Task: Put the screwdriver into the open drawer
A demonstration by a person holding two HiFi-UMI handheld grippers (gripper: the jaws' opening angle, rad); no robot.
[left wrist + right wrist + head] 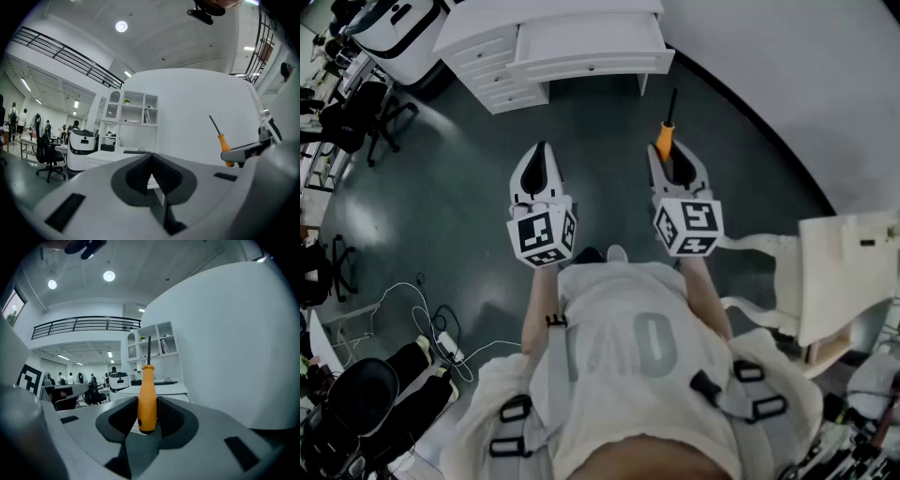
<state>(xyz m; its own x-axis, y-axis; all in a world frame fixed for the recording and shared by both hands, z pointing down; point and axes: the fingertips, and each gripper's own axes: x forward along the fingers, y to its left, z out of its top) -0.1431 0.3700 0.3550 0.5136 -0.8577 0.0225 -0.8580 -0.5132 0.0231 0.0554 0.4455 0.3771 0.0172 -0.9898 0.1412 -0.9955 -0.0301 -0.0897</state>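
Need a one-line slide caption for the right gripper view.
Right gripper shut on the orange screwdriver, shaft pointing toward the white desk ahead.

The screwdriver, with its fat orange handle and thin dark rod, is sitting between the jaws of the right hand-held gripper, which are squeezing the handle. It is pointing ahead at the white drawer, which is standing pulled open, well apart from it.

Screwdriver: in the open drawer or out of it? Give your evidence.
Out. The right gripper is shut on the screwdriver, at its orange handle, over the floor, short of the open drawer.
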